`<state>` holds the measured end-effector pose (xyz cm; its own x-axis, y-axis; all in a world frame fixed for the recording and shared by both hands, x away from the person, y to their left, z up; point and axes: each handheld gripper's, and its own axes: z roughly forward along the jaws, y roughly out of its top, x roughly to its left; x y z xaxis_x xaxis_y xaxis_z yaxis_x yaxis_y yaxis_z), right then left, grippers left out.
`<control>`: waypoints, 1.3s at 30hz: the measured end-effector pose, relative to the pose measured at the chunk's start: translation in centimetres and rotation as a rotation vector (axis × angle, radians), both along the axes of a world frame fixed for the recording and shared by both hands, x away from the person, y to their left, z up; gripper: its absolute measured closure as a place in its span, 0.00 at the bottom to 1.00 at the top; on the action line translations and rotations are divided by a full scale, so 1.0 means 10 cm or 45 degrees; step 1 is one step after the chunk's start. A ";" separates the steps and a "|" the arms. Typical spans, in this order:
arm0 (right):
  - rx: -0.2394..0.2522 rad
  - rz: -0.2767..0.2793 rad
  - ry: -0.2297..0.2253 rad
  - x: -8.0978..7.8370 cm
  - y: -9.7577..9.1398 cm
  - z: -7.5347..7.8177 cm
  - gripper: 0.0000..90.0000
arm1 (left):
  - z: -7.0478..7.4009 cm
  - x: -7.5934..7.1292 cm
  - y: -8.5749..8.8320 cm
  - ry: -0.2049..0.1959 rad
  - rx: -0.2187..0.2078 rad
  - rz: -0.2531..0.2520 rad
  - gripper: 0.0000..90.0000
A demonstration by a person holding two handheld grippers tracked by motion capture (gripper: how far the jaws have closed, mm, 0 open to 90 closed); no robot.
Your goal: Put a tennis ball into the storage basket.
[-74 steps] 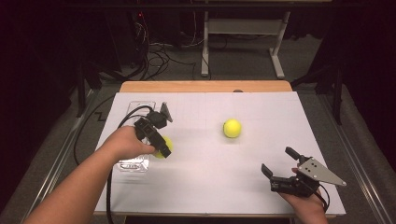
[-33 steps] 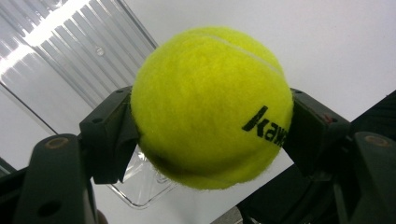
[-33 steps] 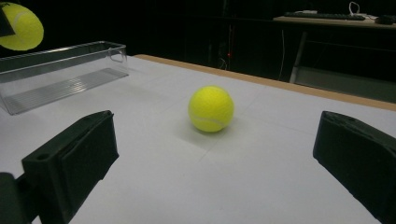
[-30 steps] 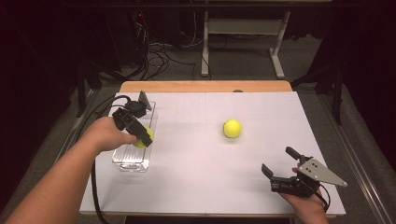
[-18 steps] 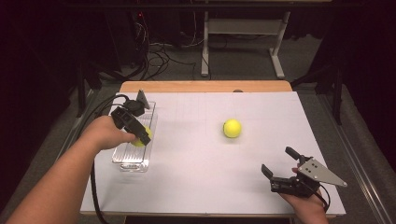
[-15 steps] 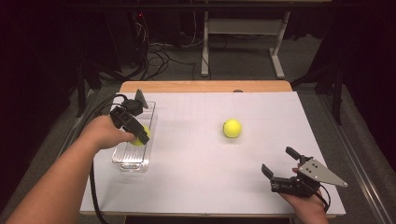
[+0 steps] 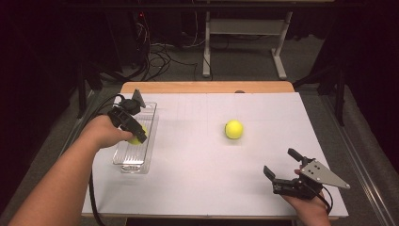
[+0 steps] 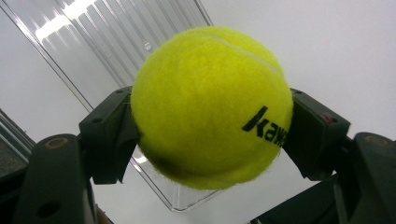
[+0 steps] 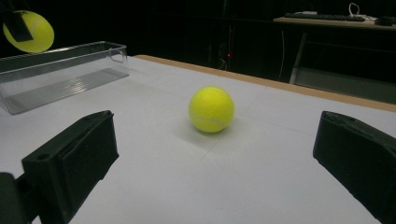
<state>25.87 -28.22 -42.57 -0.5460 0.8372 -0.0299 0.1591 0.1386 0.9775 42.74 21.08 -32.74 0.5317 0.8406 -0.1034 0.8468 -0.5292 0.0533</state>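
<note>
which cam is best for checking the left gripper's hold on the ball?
Left gripper view: the held ball sits clamped between both pads. High view shows it small, partly hidden by the left gripper, over the clear tray. Right gripper view catches it far off at top left.

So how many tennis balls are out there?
2. One tennis ball is clamped in the left gripper above the clear tray; the other ball lies loose mid-table. None looks hidden.

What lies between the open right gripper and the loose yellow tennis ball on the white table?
Nothing: bare white tabletop separates the right gripper from the yellow tennis ball, as the right gripper view shows.
</note>
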 end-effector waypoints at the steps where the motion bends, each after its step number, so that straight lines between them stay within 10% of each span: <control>1: 0.000 0.000 0.003 0.00 0.00 0.00 0.00 | 0.01 0.01 0.00 -0.002 0.003 0.003 0.30; 18: -0.001 0.005 0.001 0.00 0.01 0.00 0.00 | 0.08 0.17 0.00 0.002 0.001 0.046 0.30; 39: -0.005 0.002 0.003 0.00 0.00 -0.01 0.00 | -0.17 0.30 0.07 -0.012 -0.041 0.141 0.30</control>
